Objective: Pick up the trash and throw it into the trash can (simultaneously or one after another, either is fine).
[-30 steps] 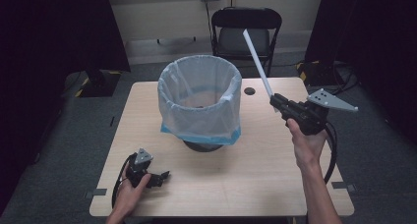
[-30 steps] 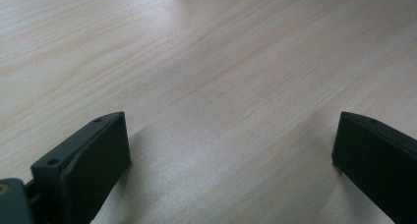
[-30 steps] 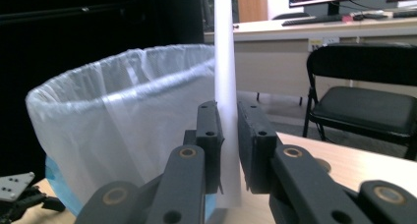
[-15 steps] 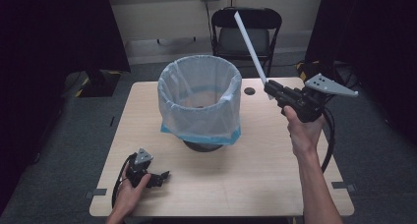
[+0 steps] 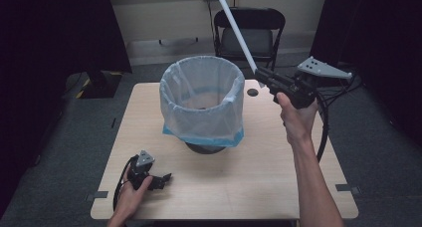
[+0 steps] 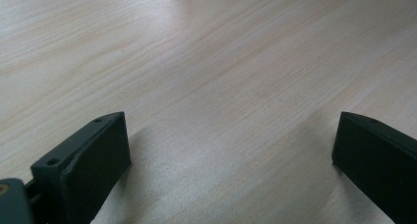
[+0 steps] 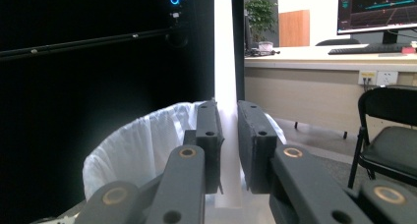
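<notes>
right gripper [image 5: 260,77] clamps a white stick [image 5: 238,32] at its low end, right of the lined bin [image 5: 202,100], angled up for dropping in; left gripper [image 5: 161,178] rests wide open, empty, near left on the table [image 5: 259,177].

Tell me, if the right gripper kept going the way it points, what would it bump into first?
Probably the lined bin's far rim, which the right gripper, clamping the white stick, points toward; depth is unclear.
</notes>
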The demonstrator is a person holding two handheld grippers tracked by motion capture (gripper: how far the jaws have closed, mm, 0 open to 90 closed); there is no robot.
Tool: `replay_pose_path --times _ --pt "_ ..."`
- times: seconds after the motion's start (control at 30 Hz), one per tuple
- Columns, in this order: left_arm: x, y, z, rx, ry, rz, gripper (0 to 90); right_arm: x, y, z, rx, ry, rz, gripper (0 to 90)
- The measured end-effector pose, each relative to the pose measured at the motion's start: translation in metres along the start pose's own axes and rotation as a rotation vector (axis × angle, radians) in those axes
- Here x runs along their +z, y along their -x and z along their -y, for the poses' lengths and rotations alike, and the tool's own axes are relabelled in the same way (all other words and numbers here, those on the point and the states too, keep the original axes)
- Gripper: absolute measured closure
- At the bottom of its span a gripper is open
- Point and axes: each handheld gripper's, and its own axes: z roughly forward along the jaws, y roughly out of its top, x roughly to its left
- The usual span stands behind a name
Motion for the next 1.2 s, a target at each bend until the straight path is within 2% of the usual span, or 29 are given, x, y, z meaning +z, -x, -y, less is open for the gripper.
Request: replay_pose_path --times 0.4,1.2 --pt "0.000 0.000 0.000 0.000 0.000 0.001 0.3 0.028 -0.012 -0.018 -0.017 -0.004 -0.062 80.5" --pt "0.000 0.000 0.000 0.000 0.000 0.000 0.3 0.088 -0.033 -0.020 -0.030 -0.077 -0.173 80.2"
